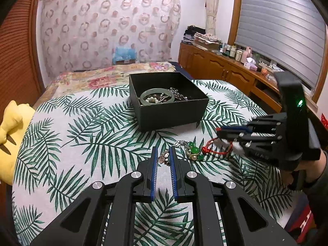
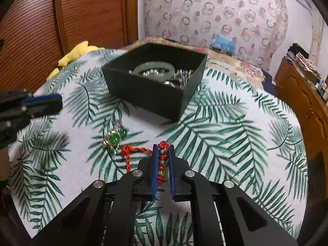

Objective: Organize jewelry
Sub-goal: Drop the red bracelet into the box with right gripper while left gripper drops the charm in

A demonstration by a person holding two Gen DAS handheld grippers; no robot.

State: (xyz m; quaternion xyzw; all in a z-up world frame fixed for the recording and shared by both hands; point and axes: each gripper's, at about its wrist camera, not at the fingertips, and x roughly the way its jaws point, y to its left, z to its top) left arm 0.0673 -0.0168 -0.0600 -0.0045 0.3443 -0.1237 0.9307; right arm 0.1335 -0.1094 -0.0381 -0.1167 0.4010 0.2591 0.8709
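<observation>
While I watch through both wrist cameras, my left gripper (image 1: 164,153) has its jaws pinched on a small brownish piece of jewelry (image 1: 164,157), which sits between the blue pads near their tips, above the leaf-print cloth (image 1: 82,133) that covers the table. I cannot make out exactly what kind of piece it is.

My right gripper (image 2: 163,149) has its jaws pressed in on a red cord bracelet (image 2: 162,164) strung with brown and gold beads; the beaded run lies along the gap between the pads, and the loose knotted end of the cord trails off to the left onto the cloth. From the left camera I see that same gripper (image 1: 220,132) coming in from the right side, held by a hand (image 1: 303,170) in a dark sleeve, with the red cord hanging under its tips.

Just beside the red cord lies a green-stone piece with gold settings (image 2: 113,140), resting on the cloth, apart from both grippers.

Farther back on the table stands an open black box (image 1: 170,110). Inside it I see a pale green bangle (image 1: 156,97), a string of pearls and some dark chain, tangled together.

A yellow plush toy (image 1: 12,127) sits at the table's left edge.
</observation>
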